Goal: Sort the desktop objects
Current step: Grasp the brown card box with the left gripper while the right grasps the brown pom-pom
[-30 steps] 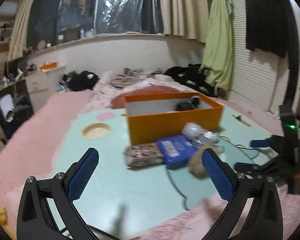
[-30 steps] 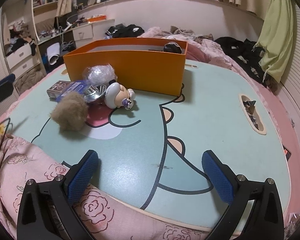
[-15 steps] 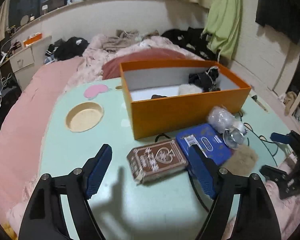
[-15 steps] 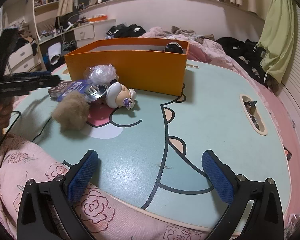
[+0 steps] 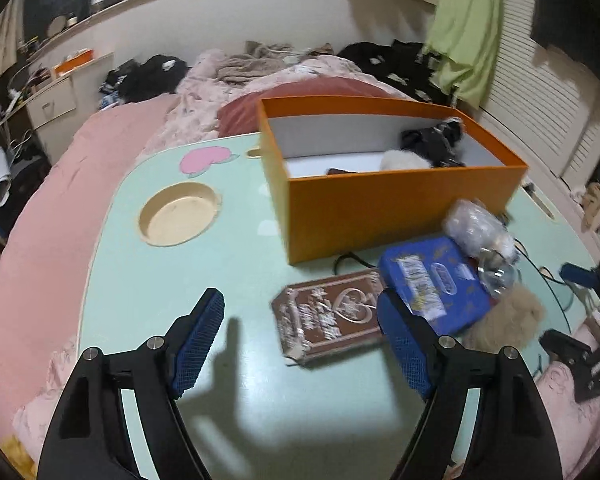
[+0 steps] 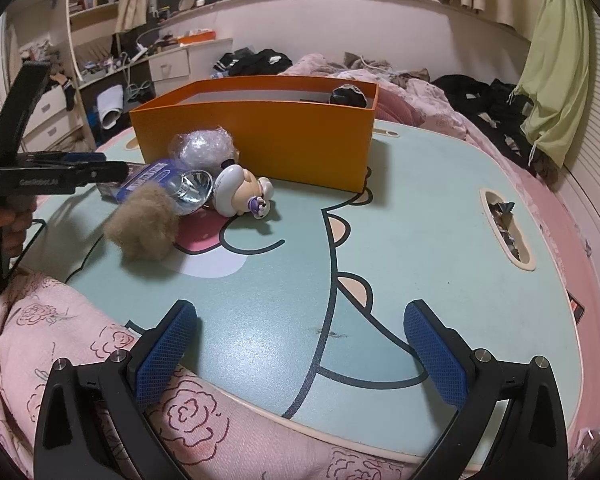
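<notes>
1. The left gripper (image 5: pixel 300 332) has just been narrowing its jaws; its blue, cross-hatched pads hold nothing, and the flat brown box (image 5: pixel 332 320) lies partly between them, not pressed.
2. The right gripper (image 6: pixel 300 344) stands wide open and empty over the glossy mint table (image 6: pixel 420 240).
3. Only the right view shows the smooth round-headed figurine (image 6: pixel 240 192) beside the fluffy tan ball (image 6: pixel 144 228).
4. The left view looks into the orange box (image 5: pixel 400 204); the dark items inside are hard to identify.

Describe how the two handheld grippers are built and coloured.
Both are alike: the left gripper and the right gripper have matte black angular frames with silver screw heads, and each finger carries a blue cross-hatched pad. The left one's side bears small white lettering, too small to read.
</notes>
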The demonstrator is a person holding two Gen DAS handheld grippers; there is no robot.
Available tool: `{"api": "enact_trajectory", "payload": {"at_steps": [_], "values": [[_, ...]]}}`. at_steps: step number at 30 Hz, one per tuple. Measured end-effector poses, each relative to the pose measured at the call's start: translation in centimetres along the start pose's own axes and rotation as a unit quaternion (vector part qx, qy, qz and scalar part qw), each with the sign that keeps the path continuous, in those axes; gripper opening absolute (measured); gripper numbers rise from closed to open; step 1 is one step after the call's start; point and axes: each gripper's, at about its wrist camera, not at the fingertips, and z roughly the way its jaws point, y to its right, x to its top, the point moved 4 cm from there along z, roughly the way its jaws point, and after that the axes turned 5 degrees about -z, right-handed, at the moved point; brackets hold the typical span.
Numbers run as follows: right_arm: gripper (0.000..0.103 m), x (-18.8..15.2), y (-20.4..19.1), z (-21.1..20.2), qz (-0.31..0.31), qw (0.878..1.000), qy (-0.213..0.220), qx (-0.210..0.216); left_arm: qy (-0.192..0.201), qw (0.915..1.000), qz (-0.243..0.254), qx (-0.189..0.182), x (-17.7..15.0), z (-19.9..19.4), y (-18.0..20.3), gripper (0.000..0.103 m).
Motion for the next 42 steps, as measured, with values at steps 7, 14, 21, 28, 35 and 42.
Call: {"api": "enact_trajectory", "payload": {"at_steps": [7,14,21,28,35,42], "values": [[0.103,0.0,-0.1,0.0,-0.001,1.0,0.0,0.0,-0.027,0.9986,0.039,0.023,0.0,2.2,1.5,0.076],[0.103,0.1,-0.1,0.0,-0.001,1.0,0.001,0.001,-0.009,0.9997,0.024,0.007,-1.0,0.5,0.9,0.02],[0.103,0.3,-0.8,-0.2,-0.003,1.0,0.007,0.007,0.035,0.9988,0.009,-0.034,-3.2,-3.9,1.1,0.02],[0.088,0.9,-2.6,-2.1,-0.024,0.998,0.039,0.05,0.056,0.9968,0.02,-0.054,-5.2,-7.2,2.6,0.02],[0.088,4.7,-6.4,-2.3,-0.058,0.989,0.034,0.135,0.064,0.9956,0.027,-0.062,-4.9,-7.6,3.6,0.02],[0.087,7.8,-10.6,-1.8,-0.128,0.982,0.042,0.13,0.069,0.9952,0.025,-0.065,-5.0,-7.9,3.7,0.02]]}}
